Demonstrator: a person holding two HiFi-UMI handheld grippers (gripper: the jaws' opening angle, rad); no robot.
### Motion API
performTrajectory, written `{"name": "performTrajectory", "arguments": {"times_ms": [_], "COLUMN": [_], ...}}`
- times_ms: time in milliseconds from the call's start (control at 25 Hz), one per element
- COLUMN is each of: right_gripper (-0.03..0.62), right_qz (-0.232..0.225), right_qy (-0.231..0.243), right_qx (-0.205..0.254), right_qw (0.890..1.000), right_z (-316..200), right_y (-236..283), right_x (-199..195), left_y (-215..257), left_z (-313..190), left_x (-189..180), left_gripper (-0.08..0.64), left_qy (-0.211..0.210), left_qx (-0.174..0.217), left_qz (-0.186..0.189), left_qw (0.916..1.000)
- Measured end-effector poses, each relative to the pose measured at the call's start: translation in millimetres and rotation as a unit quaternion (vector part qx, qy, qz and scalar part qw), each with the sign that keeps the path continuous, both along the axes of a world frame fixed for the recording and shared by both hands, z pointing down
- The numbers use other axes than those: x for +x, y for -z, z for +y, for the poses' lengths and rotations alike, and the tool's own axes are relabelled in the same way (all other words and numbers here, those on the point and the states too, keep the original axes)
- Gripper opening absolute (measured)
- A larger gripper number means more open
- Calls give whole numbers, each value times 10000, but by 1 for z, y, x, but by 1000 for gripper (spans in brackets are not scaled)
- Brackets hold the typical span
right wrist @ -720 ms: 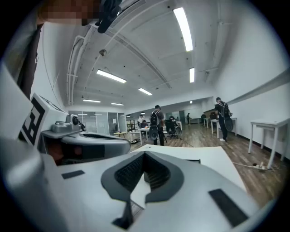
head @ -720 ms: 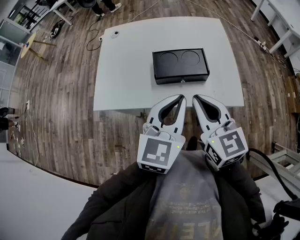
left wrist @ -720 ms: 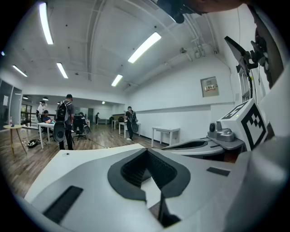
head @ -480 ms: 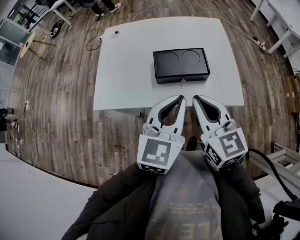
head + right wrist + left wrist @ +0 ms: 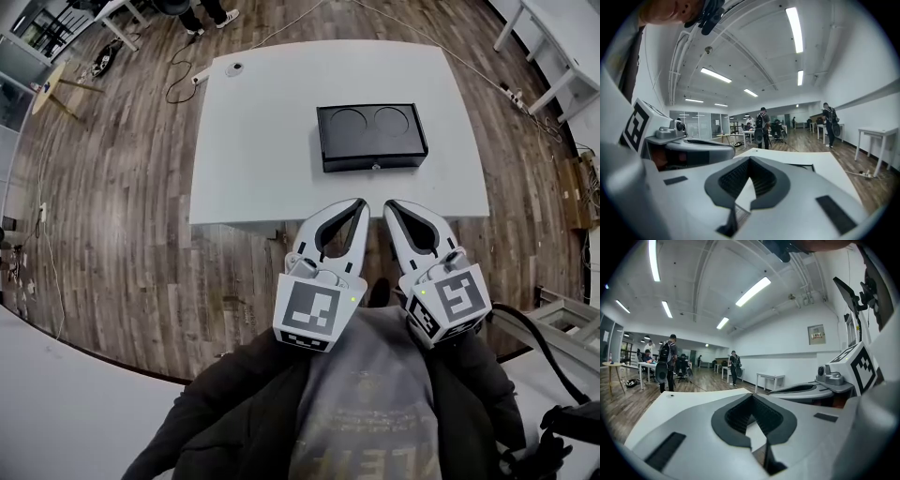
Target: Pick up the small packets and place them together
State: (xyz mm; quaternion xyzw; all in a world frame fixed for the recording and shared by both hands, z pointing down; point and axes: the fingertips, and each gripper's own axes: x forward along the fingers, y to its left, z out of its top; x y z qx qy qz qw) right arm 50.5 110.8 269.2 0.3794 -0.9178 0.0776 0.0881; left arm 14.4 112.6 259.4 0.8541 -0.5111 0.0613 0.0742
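No small packets show in any view. A black box (image 5: 372, 137) with two round recesses in its top lies on the white table (image 5: 262, 141), right of the middle. My left gripper (image 5: 359, 204) and right gripper (image 5: 391, 206) are held side by side close to my body, over the floor just short of the table's near edge. Both point at the table and both are shut with nothing between the jaws. In the left gripper view the left gripper (image 5: 751, 396) shows its jaws meeting at the tip, and the right gripper (image 5: 749, 161) shows the same in its own view.
A small round object (image 5: 234, 67) sits at the table's far left corner, and a cable (image 5: 183, 80) trails on the wooden floor beside it. More white tables (image 5: 562, 37) stand at the far right. Several people (image 5: 665, 363) stand at desks across the room.
The head view has shifted a little, so the table and black box sit slightly lower and to the right in the picture. Both grippers stay shut, side by side.
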Motion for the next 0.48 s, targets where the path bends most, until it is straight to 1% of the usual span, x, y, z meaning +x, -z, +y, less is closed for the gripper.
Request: {"name": "performTrajectory", "arguments": {"times_ms": [160, 320, 480], "right_gripper": [3, 5, 5], "right_qz": [-260, -171, -12], "right_qy": [-32, -275, -696], "right_qx": [-56, -73, -149], "right_qw": [9996, 9994, 9975], "right_z": [0, 2, -6], "right_y": [3, -3, -7], "right_x": [-20, -27, -11], "left_y": [-3, -8, -15], "left_z": [2, 5, 4], "left_x": [-24, -44, -53], "left_gripper": [2, 2, 2], "left_qy": [-5, 2, -26], "left_qx": [-1, -57, -173], "left_qz": [72, 128, 245], "left_qw": [10000, 9999, 9995]}}
